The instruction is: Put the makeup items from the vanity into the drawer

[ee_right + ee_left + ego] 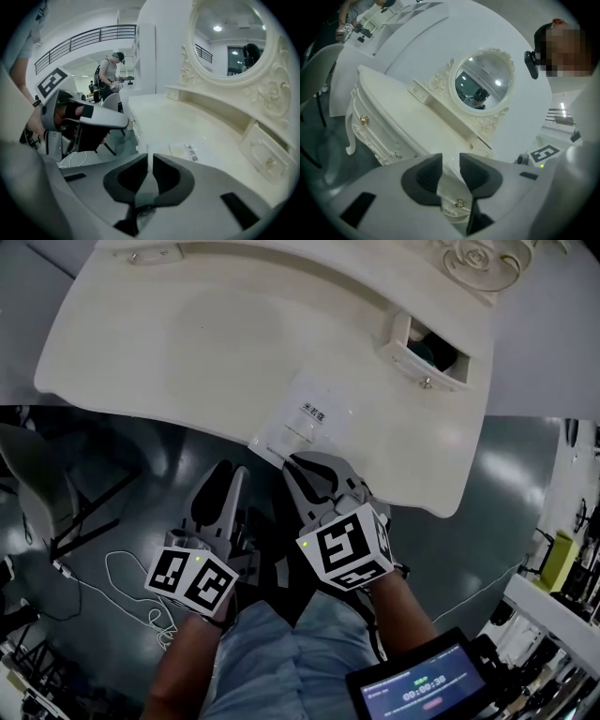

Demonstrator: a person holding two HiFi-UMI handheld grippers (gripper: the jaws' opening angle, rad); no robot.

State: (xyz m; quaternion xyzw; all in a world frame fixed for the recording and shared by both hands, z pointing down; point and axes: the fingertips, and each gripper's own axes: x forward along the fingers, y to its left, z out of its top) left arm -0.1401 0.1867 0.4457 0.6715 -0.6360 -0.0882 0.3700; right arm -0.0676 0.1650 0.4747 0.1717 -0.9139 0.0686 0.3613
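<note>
Fingers [429,176] of the left gripper [451,159] stand apart, empty; those of the right gripper [151,161] nearly meet, empty; vanity top [187,343] bears only a label [314,413]; one dark item [433,348] lies in the open drawer [422,369], judged small, light, rigid, best pinched across its body.
</note>
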